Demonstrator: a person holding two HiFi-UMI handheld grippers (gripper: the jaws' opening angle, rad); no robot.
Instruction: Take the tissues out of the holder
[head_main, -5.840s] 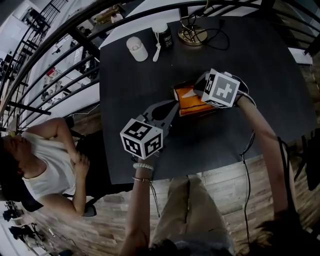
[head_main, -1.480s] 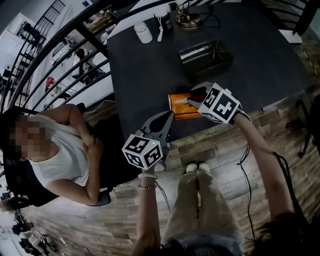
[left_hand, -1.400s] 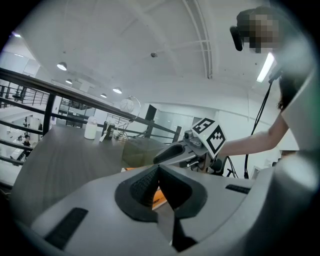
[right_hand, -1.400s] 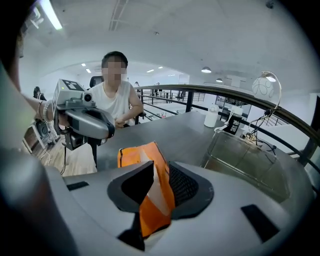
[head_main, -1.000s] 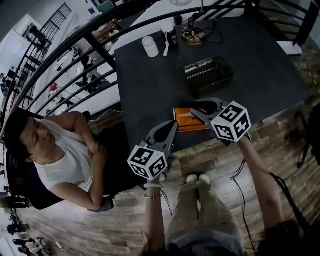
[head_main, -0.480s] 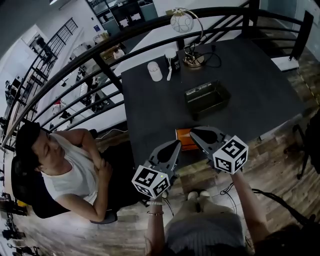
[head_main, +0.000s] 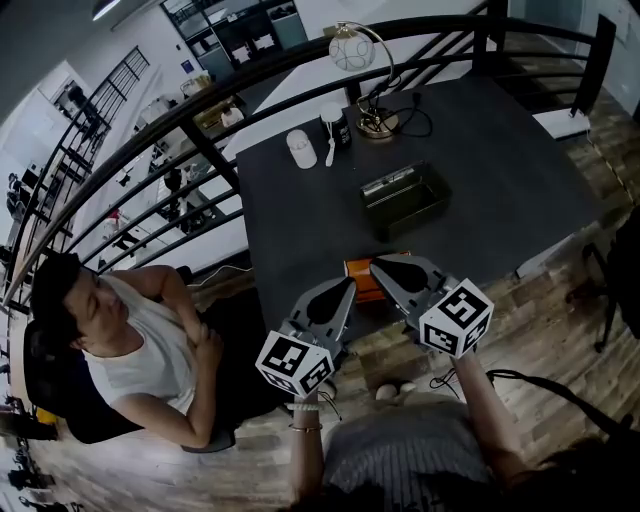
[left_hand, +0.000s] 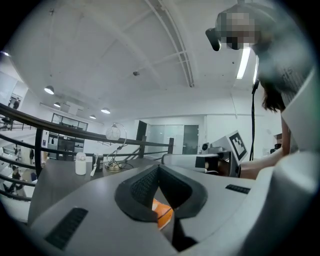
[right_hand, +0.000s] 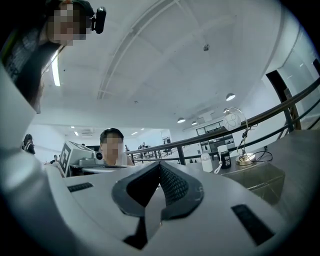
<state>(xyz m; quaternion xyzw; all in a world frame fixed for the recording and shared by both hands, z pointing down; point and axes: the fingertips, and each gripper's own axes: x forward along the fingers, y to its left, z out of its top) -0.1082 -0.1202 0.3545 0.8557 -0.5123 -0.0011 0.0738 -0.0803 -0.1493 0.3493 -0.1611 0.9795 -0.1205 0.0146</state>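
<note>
The orange tissue pack (head_main: 360, 272) lies near the front edge of the tabletop (head_main: 300, 220), out of the dark metal holder (head_main: 410, 213) further back. The left hand-held gripper (head_main: 345, 284) and the right hand-held gripper (head_main: 378, 264) are by the pack, both squeezed closed with nothing in them

Tissues (head_main: 359, 270) at table (head_main: 300, 230) near edge, holder (head_main: 408, 212) behind, lamp (head_main: 377, 124) farthest
</note>
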